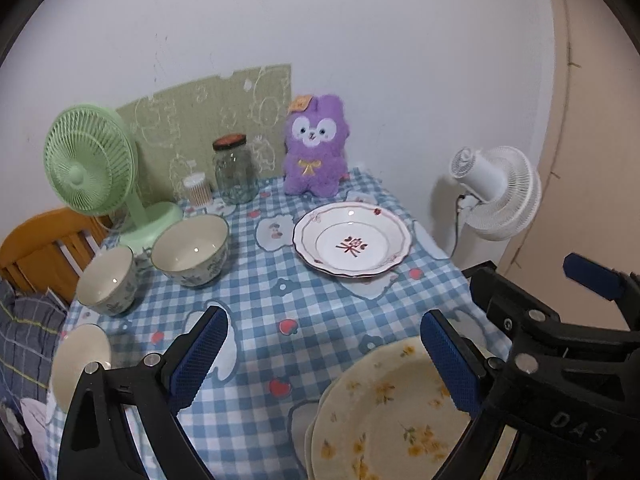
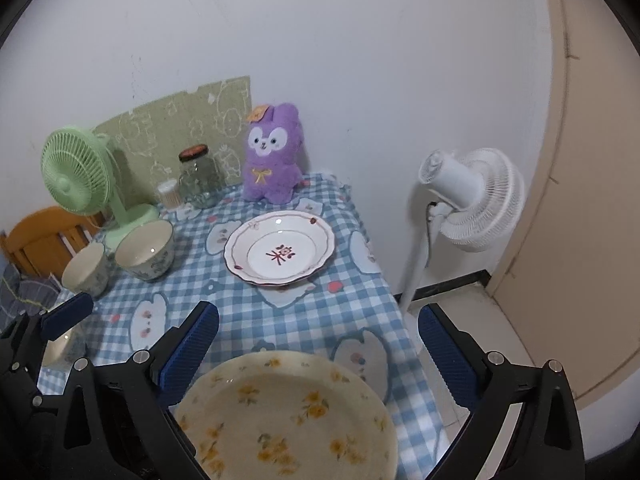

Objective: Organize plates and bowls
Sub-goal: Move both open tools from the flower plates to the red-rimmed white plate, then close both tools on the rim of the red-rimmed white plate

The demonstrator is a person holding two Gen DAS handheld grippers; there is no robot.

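Observation:
A white plate with a red character (image 1: 353, 240) (image 2: 279, 247) lies at the far middle of the checked table. Cream plates with yellow flowers (image 1: 384, 416) (image 2: 288, 416) sit stacked at the near edge. To the left stand a large bowl (image 1: 191, 249) (image 2: 145, 249) and a smaller bowl (image 1: 106, 280) (image 2: 85, 269); a small cream dish (image 1: 78, 360) lies at the near left. My left gripper (image 1: 324, 354) is open above the table, its right finger over the flowered plates' rim. My right gripper (image 2: 318, 348) is open above those plates. Nothing is held.
At the back stand a green fan (image 1: 90, 164), a glass jar (image 1: 235, 172), a swab tub (image 1: 197, 189) and a purple plush toy (image 1: 316, 146). A white standing fan (image 2: 468, 200) is beside the table's right edge. A wooden chair (image 1: 36, 248) is at the left.

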